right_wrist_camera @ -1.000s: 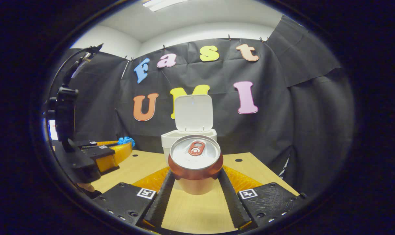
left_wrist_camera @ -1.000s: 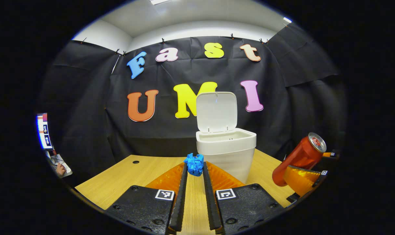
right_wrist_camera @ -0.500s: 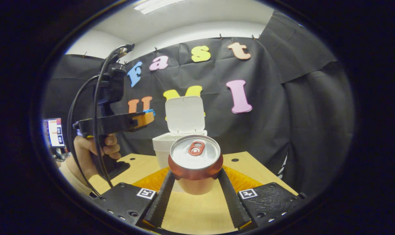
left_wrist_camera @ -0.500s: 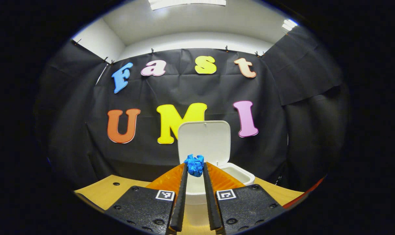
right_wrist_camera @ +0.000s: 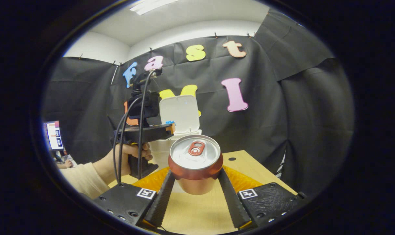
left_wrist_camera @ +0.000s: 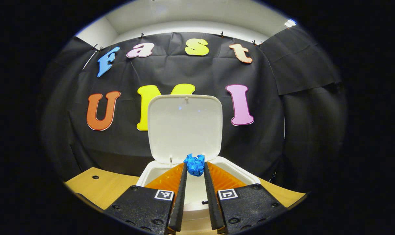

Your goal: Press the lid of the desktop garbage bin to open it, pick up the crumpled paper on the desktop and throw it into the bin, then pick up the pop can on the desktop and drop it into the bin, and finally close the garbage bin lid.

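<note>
In the left gripper view my left gripper [left_wrist_camera: 195,169] is shut on the blue crumpled paper [left_wrist_camera: 194,164] and holds it over the open mouth of the white garbage bin [left_wrist_camera: 249,176]. The bin's lid [left_wrist_camera: 185,125] stands upright behind it. In the right gripper view my right gripper [right_wrist_camera: 195,173] is shut on the red pop can [right_wrist_camera: 195,163], held above the wooden table [right_wrist_camera: 200,212] with its silver top facing the camera. Farther off in that view, the left gripper [right_wrist_camera: 169,128] with the paper [right_wrist_camera: 170,123] hangs in front of the lid [right_wrist_camera: 180,114], held by a hand [right_wrist_camera: 125,158].
The black cloth wall closes the booth behind the bin. The table [left_wrist_camera: 102,189] has small round holes, one left of the bin [left_wrist_camera: 95,177] and one on the right [right_wrist_camera: 231,159]. A screen [right_wrist_camera: 55,135] shows at the far left beyond the booth.
My left gripper has risen and moved forward to the bin, carrying the paper from table level to above the bin's opening. My right gripper has kept the can almost still.
</note>
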The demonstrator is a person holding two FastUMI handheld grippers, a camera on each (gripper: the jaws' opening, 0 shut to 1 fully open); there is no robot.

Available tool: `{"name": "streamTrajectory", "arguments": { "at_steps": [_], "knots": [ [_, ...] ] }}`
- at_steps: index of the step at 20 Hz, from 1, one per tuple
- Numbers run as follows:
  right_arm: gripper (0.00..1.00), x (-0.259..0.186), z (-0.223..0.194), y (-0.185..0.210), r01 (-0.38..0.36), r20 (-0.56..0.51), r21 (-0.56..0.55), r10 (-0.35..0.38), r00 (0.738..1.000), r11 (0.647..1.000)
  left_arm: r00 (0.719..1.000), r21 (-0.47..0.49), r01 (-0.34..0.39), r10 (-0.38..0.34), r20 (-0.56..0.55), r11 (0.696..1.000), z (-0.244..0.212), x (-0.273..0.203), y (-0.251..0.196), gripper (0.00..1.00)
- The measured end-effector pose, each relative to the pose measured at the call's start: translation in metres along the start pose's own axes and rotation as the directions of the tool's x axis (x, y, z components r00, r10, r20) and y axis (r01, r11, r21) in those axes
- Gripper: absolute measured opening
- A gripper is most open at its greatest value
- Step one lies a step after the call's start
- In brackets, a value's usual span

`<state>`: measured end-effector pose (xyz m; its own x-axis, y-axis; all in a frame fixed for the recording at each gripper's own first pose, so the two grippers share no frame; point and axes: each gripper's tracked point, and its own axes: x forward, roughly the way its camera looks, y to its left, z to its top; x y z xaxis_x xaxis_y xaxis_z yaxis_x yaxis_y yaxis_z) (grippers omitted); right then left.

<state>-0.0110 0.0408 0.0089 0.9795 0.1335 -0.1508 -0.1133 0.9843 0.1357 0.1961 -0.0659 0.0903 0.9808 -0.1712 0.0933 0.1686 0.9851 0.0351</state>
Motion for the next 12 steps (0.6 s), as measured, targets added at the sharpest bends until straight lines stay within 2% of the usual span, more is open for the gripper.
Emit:
{"name": "streamTrajectory", "arguments": {
  "at_steps": [4,9,10,12],
  "knots": [
    [0.78,0.003,-0.003,0.0,-0.008,-0.014,0.009,0.008,1.0,1.0,1.0,0.007,0.004,-0.004,-0.017,1.0,-0.006,0.015,-0.015,0.35],
    [0.78,0.005,-0.002,-0.009,0.002,-0.011,0.031,-0.001,1.0,1.0,0.996,0.018,-0.067,0.068,-0.065,0.998,-0.019,0.031,-0.012,0.36],
    [0.77,0.006,-0.002,-0.009,0.001,-0.013,0.037,0.0,1.0,0.999,0.995,0.02,-0.07,0.071,-0.071,0.997,-0.021,0.034,-0.013,0.34],
    [0.78,0.006,-0.002,-0.01,0.0,-0.013,0.035,0.001,1.0,0.999,0.993,0.037,-0.068,0.071,-0.094,0.997,-0.028,0.039,-0.016,0.37]
  ]
}}
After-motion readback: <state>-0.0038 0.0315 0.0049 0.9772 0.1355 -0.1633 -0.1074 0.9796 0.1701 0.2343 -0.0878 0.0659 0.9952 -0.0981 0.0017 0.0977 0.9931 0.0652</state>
